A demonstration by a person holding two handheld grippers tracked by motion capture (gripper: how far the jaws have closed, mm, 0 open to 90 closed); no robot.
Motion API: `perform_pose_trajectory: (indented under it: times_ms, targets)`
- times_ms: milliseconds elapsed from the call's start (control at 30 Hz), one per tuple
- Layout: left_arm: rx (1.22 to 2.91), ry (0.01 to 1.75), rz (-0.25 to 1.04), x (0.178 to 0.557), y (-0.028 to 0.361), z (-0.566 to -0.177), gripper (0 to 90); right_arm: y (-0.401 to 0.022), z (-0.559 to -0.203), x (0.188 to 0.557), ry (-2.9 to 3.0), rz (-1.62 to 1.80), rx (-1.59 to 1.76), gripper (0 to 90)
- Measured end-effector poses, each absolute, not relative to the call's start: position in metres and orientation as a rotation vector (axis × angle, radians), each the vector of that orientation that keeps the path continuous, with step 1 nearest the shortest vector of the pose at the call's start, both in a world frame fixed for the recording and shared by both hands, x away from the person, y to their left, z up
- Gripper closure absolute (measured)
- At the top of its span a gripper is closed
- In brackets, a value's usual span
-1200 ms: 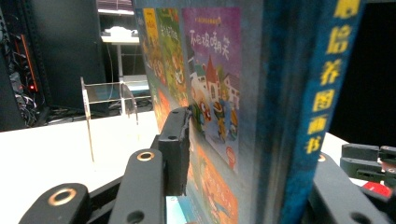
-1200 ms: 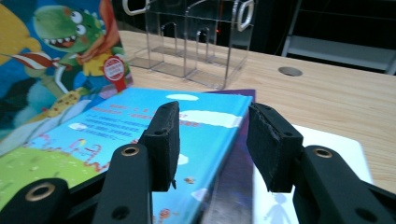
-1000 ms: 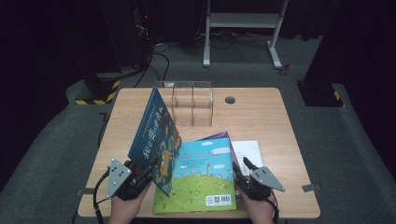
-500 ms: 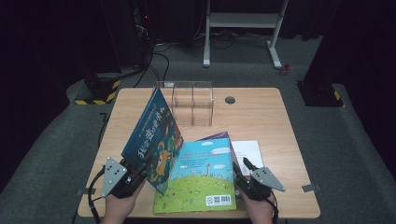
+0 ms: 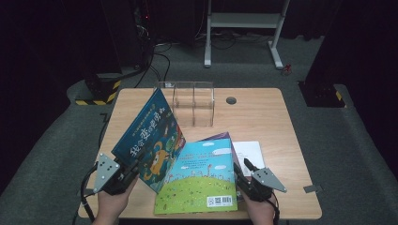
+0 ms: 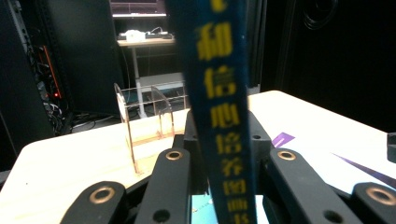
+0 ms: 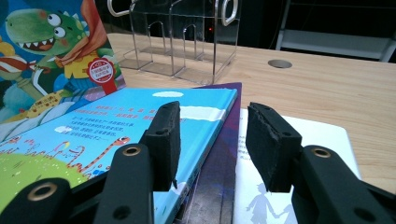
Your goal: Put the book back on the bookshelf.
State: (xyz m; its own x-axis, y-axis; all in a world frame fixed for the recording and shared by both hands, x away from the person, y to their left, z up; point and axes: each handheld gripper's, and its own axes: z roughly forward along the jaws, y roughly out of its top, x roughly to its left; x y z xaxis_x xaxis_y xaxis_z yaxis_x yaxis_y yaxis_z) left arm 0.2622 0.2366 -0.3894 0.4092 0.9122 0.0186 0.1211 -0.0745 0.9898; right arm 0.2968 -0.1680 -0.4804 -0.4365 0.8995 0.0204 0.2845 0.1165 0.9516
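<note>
My left gripper (image 5: pixel 123 174) jaws, just closing, clench the blue book (image 5: pixel 149 140), tilted up near-left on the desk (image 5: pixel 263 117). Right gripper (image 7: pixel 212 140) jaws released, straddling the flat book's (image 5: pixel 199 178) right edge.

Lower left, the left gripper (image 5: pixel 123 174) has just been closing, clamped; lower right, the right gripper (image 5: pixel 246 173) rests half-open.

Blue picture book (image 5: pixel 149 140) tilted upright, near table's front-left
</note>
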Motion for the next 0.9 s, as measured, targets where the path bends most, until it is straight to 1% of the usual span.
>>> perform_pose_trajectory:
  times_ms: [700, 900]
  targets:
    - [1.549, 0.886, 0.802, 0.268, 0.258, -0.389, 76.5, -0.168, -0.482, 0.298, 1.81, 1.338, 1.154, 54.9]
    - [1.536, 0.914, 0.821, 0.268, 0.264, -0.385, 75.7, -0.168, -0.482, 0.298, 1.811, 1.336, 1.157, 54.9]
